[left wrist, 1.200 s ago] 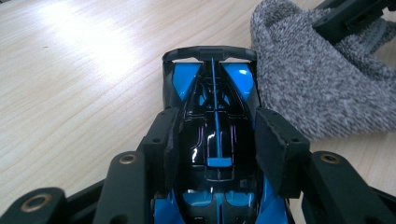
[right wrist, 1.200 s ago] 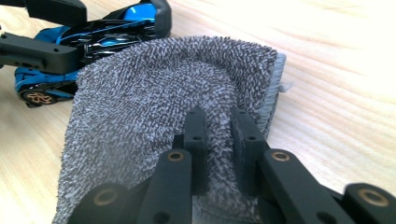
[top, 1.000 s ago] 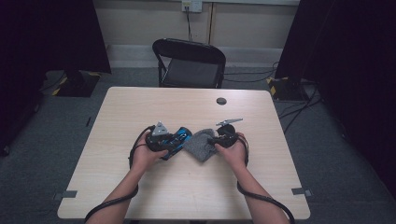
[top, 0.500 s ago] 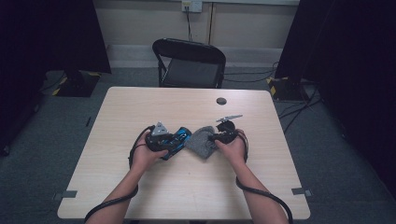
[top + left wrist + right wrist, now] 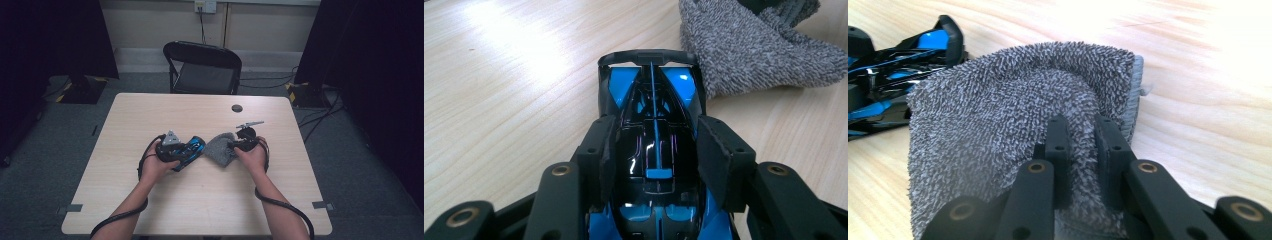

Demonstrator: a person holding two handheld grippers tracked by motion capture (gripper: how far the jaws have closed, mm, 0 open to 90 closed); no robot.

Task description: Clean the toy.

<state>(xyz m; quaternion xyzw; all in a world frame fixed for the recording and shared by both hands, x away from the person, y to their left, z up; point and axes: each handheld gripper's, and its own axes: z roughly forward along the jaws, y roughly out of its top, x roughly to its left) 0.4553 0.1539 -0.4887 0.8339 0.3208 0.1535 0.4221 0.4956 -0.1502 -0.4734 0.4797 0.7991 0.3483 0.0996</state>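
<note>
Nothing has shifted: mid-table, my left gripper (image 5: pixel 651 165) clamps the toy car (image 5: pixel 651 110), my right gripper (image 5: pixel 1079 150) pinches the grey cloth (image 5: pixel 998 115), ready to wipe.

A small dark round disc (image 5: pixel 237 108) lies on the pale wooden counter (image 5: pixel 150 115), just beyond the right hand-held gripper (image 5: pixel 235 146). Farther past both, a black folding chair (image 5: pixel 202 67) stands at the counter's far edge, on grey carpet (image 5: pixel 75 130).
</note>
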